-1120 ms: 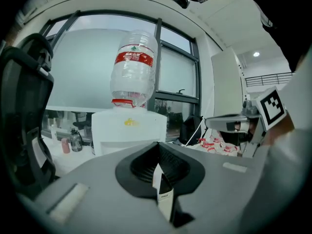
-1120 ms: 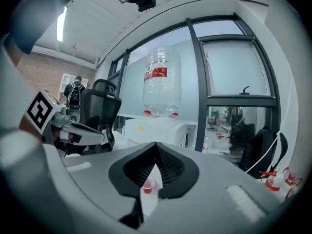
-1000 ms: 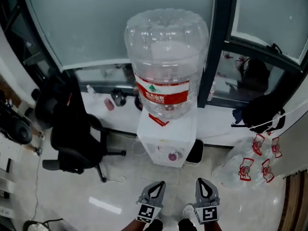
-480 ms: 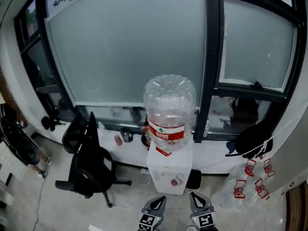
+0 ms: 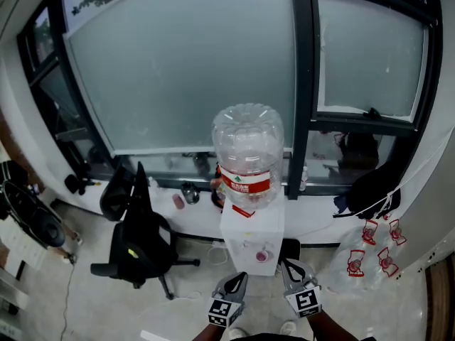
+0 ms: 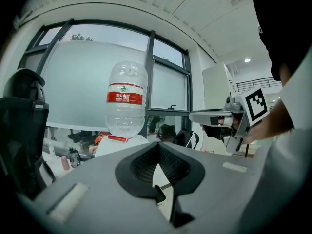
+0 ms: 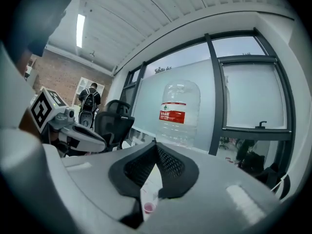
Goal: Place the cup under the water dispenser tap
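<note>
The white water dispenser [image 5: 250,231] stands by the window with a big clear bottle [image 5: 247,155] on top. A small pink cup [image 5: 261,256] sits at its front, under the taps, and also shows low between the jaws as the pink cup [image 7: 147,207]. My left gripper [image 5: 240,276] and right gripper [image 5: 286,263] hover side by side in front of the dispenser, apart from it. Both are shut and hold nothing. The left gripper [image 6: 157,144] faces the bottle [image 6: 126,101]. The right gripper [image 7: 155,143] points toward the bottle [image 7: 178,112].
A black office chair [image 5: 142,244] stands left of the dispenser. Small bottles and a jug stand on the white window ledge [image 5: 320,226]. Empty water bottles [image 5: 370,261] lie on the floor at the right, below a black bag [image 5: 370,187].
The head view has lifted, so the dispenser looks smaller and farther and more window shows. Both grippers stay side by side, shut.
</note>
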